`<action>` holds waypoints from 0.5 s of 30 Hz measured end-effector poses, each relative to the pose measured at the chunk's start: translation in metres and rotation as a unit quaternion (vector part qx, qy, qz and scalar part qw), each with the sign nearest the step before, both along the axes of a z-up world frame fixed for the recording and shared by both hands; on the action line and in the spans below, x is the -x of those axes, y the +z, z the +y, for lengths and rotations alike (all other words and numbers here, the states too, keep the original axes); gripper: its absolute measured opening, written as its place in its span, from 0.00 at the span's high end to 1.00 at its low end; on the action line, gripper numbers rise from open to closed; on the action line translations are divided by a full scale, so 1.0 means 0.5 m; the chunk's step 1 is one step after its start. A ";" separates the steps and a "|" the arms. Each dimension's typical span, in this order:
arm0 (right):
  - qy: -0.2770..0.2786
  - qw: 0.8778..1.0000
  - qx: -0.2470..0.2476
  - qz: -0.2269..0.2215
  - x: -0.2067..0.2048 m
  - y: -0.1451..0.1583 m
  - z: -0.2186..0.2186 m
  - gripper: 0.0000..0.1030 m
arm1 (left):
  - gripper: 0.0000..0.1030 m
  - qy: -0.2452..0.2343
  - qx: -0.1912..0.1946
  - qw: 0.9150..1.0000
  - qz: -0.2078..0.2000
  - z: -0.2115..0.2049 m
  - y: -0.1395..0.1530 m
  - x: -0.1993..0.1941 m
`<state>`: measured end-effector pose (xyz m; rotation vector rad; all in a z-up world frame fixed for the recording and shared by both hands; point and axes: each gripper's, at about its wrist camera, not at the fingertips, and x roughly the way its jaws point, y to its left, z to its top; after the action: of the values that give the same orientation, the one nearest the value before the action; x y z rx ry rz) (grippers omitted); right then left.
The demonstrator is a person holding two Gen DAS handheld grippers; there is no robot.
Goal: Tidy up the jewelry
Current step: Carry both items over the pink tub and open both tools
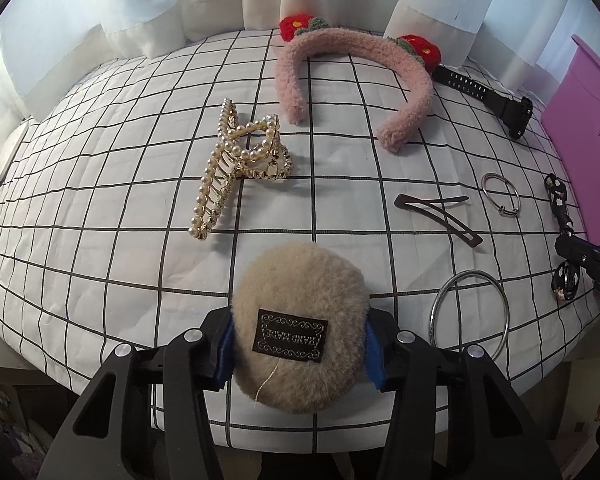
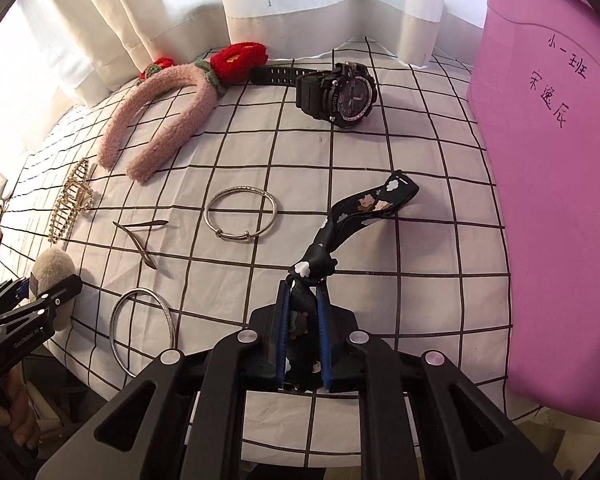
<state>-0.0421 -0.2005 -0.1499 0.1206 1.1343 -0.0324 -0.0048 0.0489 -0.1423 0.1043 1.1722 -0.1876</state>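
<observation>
Left gripper (image 1: 300, 344) jaws clamp the puff (image 1: 300, 320), right gripper (image 2: 303, 320) jaws pinch the bow (image 2: 364, 210), probably for sorting.

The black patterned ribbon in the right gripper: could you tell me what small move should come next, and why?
Probably carry it right toward the pink box. The right gripper is shut on the ribbon, whose free end trails toward that box, while the left gripper holds the beige pom-pom.
</observation>
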 end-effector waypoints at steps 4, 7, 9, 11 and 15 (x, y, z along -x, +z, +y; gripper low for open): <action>0.006 0.999 -0.026 -0.023 0.000 0.043 0.004 0.88 | 0.53 0.003 0.007 1.000 -0.019 0.008 0.038 -0.001; 0.008 0.998 -0.048 -0.043 0.010 0.086 0.007 0.88 | 0.53 -0.006 0.017 0.999 -0.042 0.007 0.080 -0.006; 0.010 0.997 -0.057 -0.060 0.012 0.116 0.014 0.88 | 0.53 -0.017 0.023 0.998 -0.063 -0.001 0.115 -0.008; 0.014 0.995 -0.065 -0.079 0.013 0.153 0.021 0.88 | 0.53 -0.026 0.030 0.996 -0.082 -0.011 0.152 -0.012; 0.012 0.990 -0.075 -0.123 0.027 0.230 0.014 0.88 | 0.53 -0.051 0.046 0.990 -0.119 -0.047 0.231 -0.024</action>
<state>-0.0555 -0.1935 -0.0348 0.2383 0.8910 0.0882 0.0070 0.0253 -0.0271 0.1015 0.9186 -0.3105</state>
